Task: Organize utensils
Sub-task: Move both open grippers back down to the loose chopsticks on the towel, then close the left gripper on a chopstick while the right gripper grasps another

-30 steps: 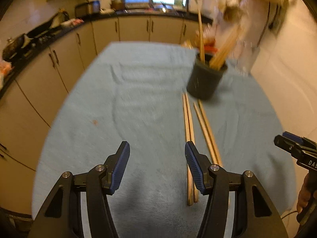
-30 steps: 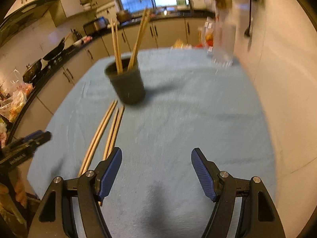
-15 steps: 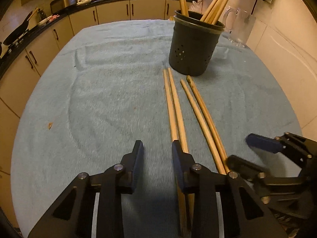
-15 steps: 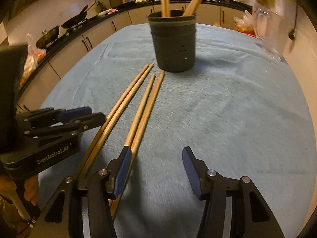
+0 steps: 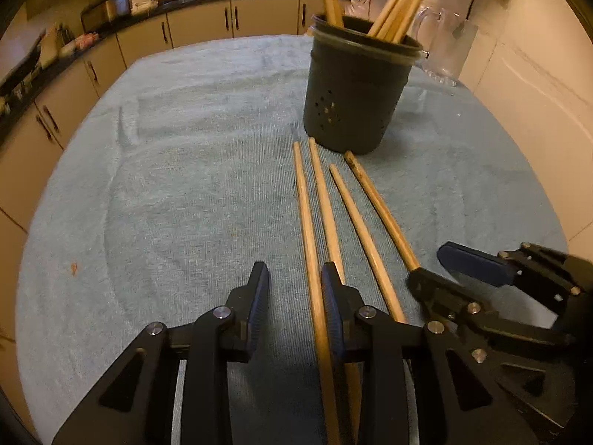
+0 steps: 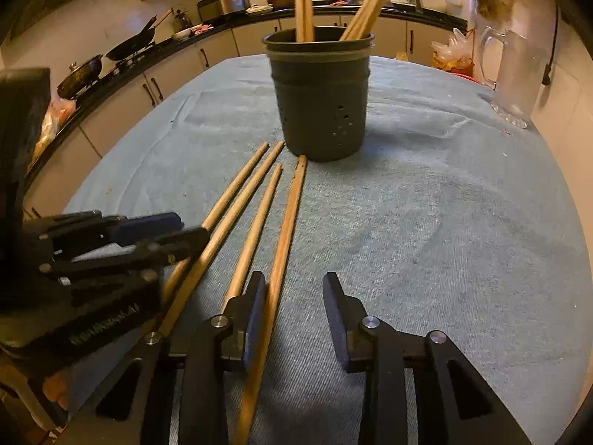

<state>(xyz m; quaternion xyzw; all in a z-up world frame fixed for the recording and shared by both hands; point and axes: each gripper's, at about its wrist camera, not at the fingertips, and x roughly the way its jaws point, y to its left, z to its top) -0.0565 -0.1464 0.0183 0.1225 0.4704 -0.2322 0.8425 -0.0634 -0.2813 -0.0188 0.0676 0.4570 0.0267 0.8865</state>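
Both grippers have dropped lower and closed in on the four loose chopsticks (image 5: 335,218) since half a second ago, and their jaws have narrowed. The left gripper (image 5: 292,289) straddles the leftmost stick, the right gripper (image 6: 294,296) the rightmost — fingers parted, neither clamped yet. The sticks lie side by side on the blue towel (image 5: 178,170), tips pointing toward 12 o'clock, just short of the dark perforated holder (image 5: 355,89), which has more chopsticks standing in it. At 1 o'clock beyond the holder sits a glass pitcher (image 5: 444,48). Kitchen cabinets (image 5: 200,29) and a dark counter ring the table.
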